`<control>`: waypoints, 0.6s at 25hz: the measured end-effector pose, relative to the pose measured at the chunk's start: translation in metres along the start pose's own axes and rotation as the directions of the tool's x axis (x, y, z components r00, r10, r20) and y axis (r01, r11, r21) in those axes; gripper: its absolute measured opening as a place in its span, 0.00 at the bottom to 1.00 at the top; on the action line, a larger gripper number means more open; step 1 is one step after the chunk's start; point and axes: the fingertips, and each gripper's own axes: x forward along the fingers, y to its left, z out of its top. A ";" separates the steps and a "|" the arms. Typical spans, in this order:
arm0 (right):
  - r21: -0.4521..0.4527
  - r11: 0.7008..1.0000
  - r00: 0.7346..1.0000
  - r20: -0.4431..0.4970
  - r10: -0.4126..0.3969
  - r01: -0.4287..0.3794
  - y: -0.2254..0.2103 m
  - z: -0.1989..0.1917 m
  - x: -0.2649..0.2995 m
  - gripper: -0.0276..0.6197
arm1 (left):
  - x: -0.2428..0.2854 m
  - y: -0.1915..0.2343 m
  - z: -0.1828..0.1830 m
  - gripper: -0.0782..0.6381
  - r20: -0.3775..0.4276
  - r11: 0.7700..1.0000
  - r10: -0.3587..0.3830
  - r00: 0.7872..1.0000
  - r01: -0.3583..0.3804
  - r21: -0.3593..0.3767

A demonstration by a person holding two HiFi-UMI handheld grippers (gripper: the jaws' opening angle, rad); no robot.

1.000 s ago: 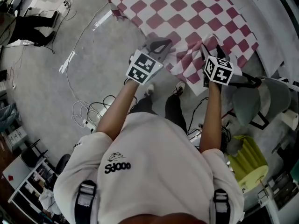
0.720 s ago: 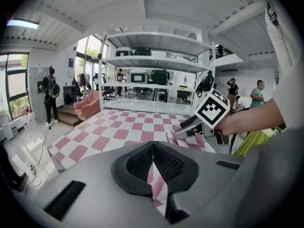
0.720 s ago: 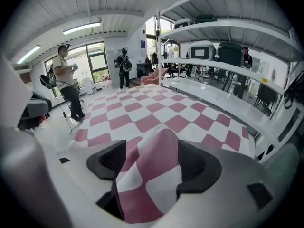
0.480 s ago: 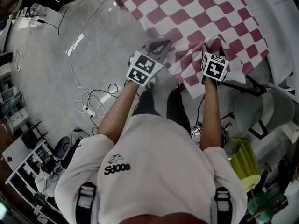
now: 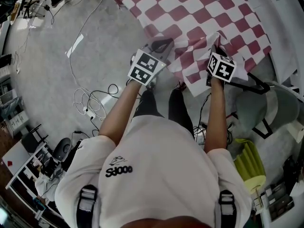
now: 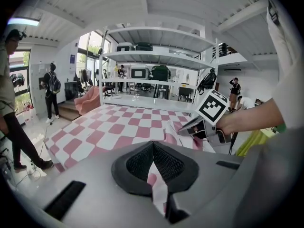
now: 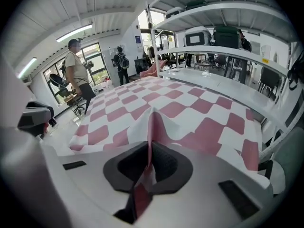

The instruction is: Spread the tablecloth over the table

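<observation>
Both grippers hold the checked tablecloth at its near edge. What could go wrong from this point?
1. The left gripper and right gripper each pinch only a thin fold of the tablecloth. A hard pull may slip it out.
2. The cloth is bunched between them, so uneven pulling may leave it crooked.
3. Loose cables lie on the floor nearby. A step sideways could catch them.

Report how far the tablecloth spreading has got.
Done: the tablecloth lies flat across its far stretch. In hand: the left gripper pinches the near edge, and the jaws of the right gripper are closing on a raised fold of it. Left: the near edge is bunched and rumpled between the two, so it likely wants pulling smooth and letting go.
</observation>
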 end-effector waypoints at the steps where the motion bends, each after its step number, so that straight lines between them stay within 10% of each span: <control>1: 0.004 1.000 1.000 0.003 0.008 -0.008 0.000 0.000 -0.003 0.10 | -0.001 -0.001 0.000 0.15 0.003 1.000 -0.002 1.000 0.002 -0.001; 15: 0.011 1.000 0.997 0.075 -0.016 0.015 0.011 -0.011 -0.102 0.09 | -0.039 -0.034 0.031 0.15 0.084 0.993 -0.114 0.990 0.110 0.049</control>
